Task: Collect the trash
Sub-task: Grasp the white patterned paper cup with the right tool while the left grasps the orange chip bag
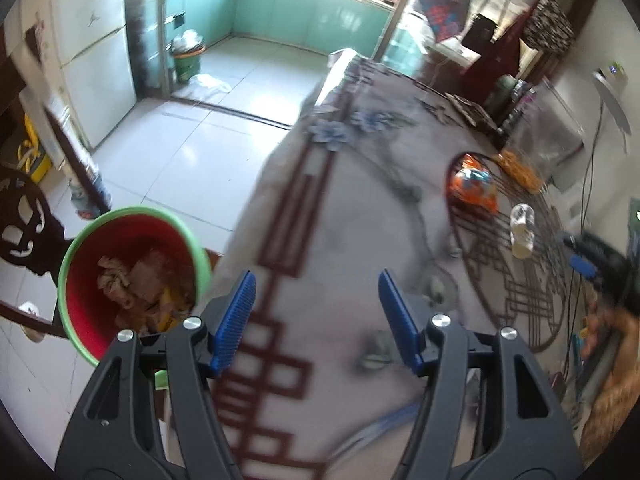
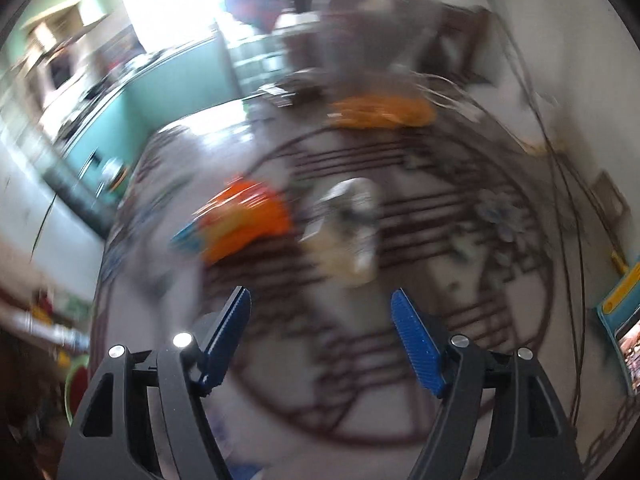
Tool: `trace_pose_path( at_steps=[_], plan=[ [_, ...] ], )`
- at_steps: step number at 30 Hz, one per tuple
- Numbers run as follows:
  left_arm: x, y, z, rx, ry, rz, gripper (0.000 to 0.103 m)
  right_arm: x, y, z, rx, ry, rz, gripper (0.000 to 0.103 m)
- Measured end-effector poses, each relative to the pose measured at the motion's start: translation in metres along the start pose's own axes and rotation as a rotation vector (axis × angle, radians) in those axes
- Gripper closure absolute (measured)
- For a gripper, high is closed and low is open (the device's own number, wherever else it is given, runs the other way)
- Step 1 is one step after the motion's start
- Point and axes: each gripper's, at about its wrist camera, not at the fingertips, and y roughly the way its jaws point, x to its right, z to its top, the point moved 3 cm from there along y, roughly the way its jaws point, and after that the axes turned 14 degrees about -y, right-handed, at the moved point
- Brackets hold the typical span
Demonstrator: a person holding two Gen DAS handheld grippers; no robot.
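Observation:
A red bin with a green rim (image 1: 132, 276) stands on the floor beside the table and holds brown and yellow scraps. My left gripper (image 1: 318, 316) hangs open over the patterned tablecloth (image 1: 348, 216), nothing between its blue pads. On the cloth lie an orange wrapper (image 1: 472, 184) and a small clear bottle (image 1: 522, 230). In the blurred right wrist view my right gripper (image 2: 322, 332) is open and empty, just short of the bottle (image 2: 352, 228), with the orange wrapper (image 2: 244, 216) to its left. The other gripper (image 1: 588, 264) shows at the left view's right edge.
An orange bag (image 2: 380, 114) lies at the table's far side, cables (image 2: 560, 208) run along the right. A dark carved chair (image 1: 24, 224) stands left of the bin. A green bin (image 1: 186, 60) sits in the far kitchen on pale floor tiles (image 1: 188, 148).

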Motion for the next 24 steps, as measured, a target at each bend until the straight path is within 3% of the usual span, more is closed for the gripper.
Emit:
trace_pose_path(
  at_steps=[10, 13, 18, 24],
  plan=[
    [0.081, 0.002, -0.005, 0.06, 0.028, -0.044, 0.025, 0.018, 0.095, 0.033, -0.151, 0.04, 0.147, 0.029],
    [0.112, 0.005, 0.002, 0.081, 0.044, -0.072, 0.02, 0.018, 0.103, 0.034, -0.158, 0.009, 0.177, 0.036],
    [0.157, 0.034, 0.015, 0.056, 0.06, -0.094, 0.019, 0.025, 0.089, 0.025, -0.143, -0.054, 0.252, 0.047],
    [0.201, 0.094, 0.025, -0.006, 0.025, -0.108, 0.019, 0.05, 0.037, -0.011, -0.095, -0.073, 0.311, 0.047]
  ],
)
